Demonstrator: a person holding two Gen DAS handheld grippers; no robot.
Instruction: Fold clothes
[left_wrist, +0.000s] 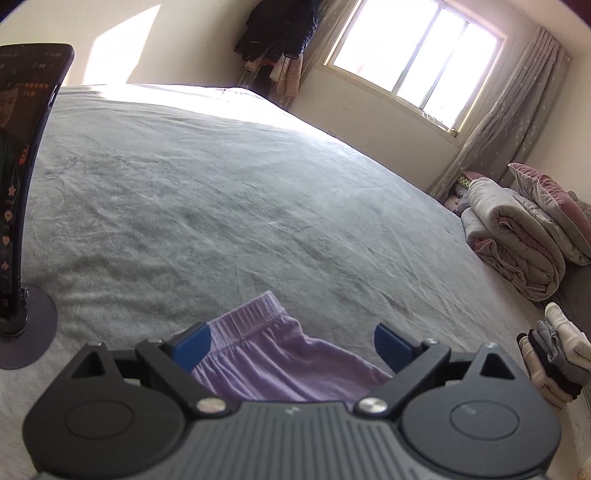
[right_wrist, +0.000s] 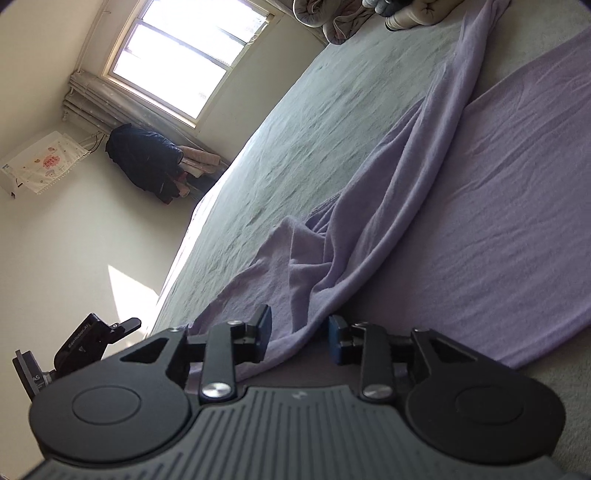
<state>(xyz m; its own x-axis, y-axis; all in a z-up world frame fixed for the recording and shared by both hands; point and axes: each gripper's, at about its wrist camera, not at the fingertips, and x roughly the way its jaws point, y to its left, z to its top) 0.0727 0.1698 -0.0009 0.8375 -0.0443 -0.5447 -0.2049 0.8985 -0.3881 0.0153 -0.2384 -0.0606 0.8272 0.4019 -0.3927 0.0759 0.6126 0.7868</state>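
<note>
Left wrist: left gripper (left_wrist: 291, 347) jaws wide over lilac trousers (left_wrist: 266, 354); right gripper (right_wrist: 300, 336) half-open, nothing pinched; folding unfinished

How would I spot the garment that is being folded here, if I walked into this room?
Find the big bed with the grey-green cover below the window. On its near side lies a pale lilac garment with an elastic waistband, spread flat, one long part rucked into a ridge. The small stack of folded clothes at the bed's edge is white, grey and black; nothing else is lilac.
</note>
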